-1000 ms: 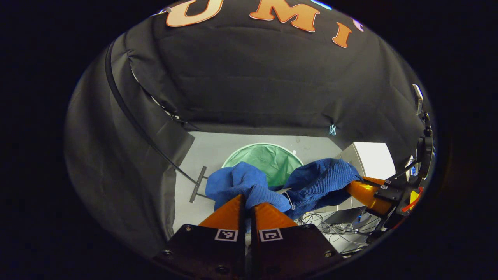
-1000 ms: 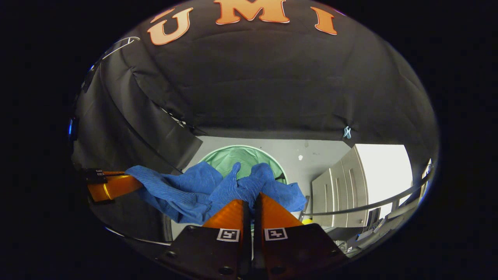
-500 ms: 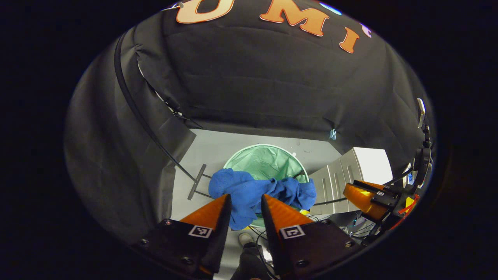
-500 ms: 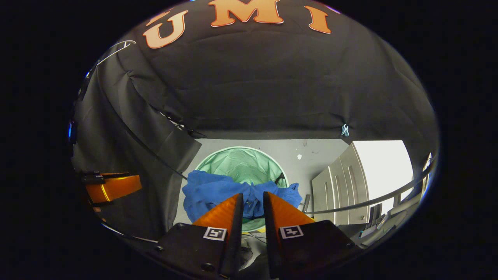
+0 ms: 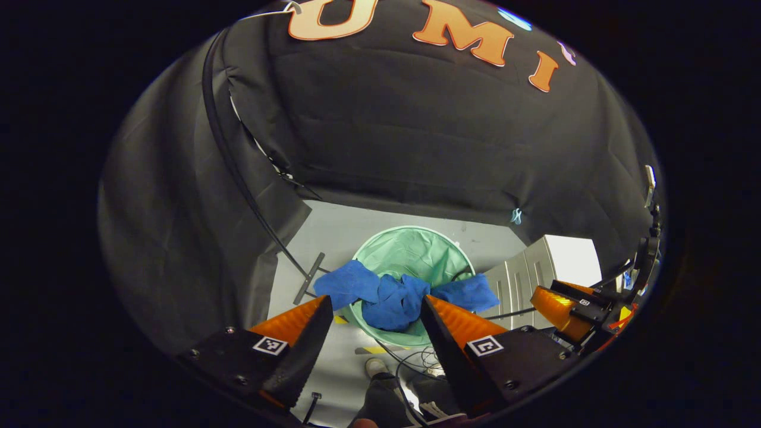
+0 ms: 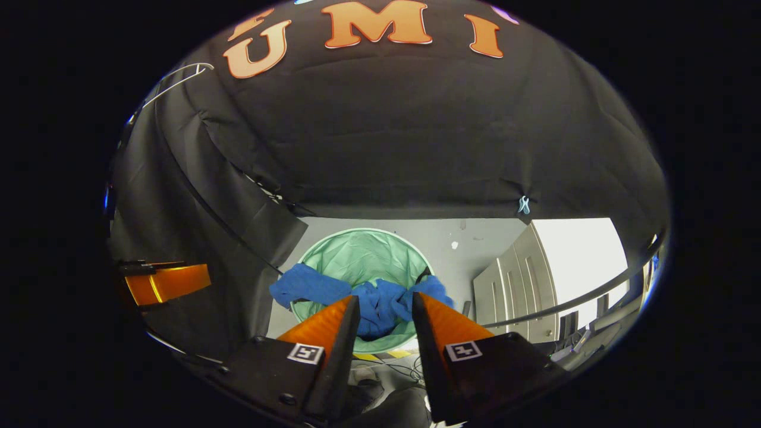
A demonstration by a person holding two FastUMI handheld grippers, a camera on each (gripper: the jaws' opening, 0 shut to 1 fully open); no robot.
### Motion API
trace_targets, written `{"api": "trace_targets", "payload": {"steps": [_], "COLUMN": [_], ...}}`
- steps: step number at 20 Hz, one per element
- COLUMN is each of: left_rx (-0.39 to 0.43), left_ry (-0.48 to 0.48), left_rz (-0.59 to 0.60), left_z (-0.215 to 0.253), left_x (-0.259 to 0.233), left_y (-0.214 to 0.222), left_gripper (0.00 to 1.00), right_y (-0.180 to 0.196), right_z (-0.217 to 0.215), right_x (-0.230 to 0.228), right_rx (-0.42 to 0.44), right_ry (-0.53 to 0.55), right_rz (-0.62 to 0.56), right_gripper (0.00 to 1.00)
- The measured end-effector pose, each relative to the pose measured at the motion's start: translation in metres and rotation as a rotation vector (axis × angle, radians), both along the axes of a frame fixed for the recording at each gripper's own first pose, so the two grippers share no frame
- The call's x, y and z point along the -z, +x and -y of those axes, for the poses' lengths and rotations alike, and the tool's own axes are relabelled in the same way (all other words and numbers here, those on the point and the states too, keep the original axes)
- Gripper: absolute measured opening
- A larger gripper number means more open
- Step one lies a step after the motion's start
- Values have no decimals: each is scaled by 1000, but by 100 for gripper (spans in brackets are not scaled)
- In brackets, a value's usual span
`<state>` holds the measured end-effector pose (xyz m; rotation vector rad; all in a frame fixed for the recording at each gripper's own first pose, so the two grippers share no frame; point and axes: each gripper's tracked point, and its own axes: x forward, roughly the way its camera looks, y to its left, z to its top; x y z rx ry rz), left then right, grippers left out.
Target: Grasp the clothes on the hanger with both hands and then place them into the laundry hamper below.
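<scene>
The blue garment (image 5: 397,297) lies in the round green laundry hamper (image 5: 416,252) on the floor below, its ends draped over the rim on both sides. In the right gripper view the same blue garment (image 6: 371,297) sags across the hamper (image 6: 365,255). My left gripper (image 5: 376,309) stands open well above the hamper with nothing between its fingers. My right gripper (image 6: 385,306) is open too, high over the garment. The right gripper also shows at the right edge of the left gripper view (image 5: 565,306), and the left gripper at the left edge of the right gripper view (image 6: 166,282).
A grey cabinet (image 5: 523,273) stands right of the hamper, with a metal rail (image 6: 571,300) running in front of it. Cables (image 5: 410,362) and a person's shoe (image 5: 374,367) lie on the grey floor below. A rack foot (image 5: 309,278) rests left of the hamper.
Both grippers went from shut on the blue garment to open. The garment dropped away from them and now lies in the hamper, draped over its rim.
</scene>
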<state>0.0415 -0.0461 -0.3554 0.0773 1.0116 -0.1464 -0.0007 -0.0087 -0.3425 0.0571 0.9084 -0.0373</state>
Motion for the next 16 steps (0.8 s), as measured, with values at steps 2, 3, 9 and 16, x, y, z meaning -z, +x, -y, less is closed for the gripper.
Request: {"api": "trace_targets", "payload": {"steps": [2, 3, 9, 16], "left_rx": [-16, -20, -58, -96], "left_ry": [-4, -3, 3, -3], "left_rz": [15, 27, 173, 293], "left_z": [-4, -6, -23, -45], "left_x": [-11, -18, -66, -117], "left_y": [-4, -5, -3, -7], "left_gripper": [95, 95, 95, 95], "right_y": [-3, -3, -8, 0], "right_z": [0, 1, 10, 17], "right_x": [-14, -21, -59, -101], "right_rx": [14, 16, 22, 55], "right_ry": [12, 17, 12, -6], "right_rz": [30, 45, 119, 215], "right_gripper": [63, 65, 83, 99]}}
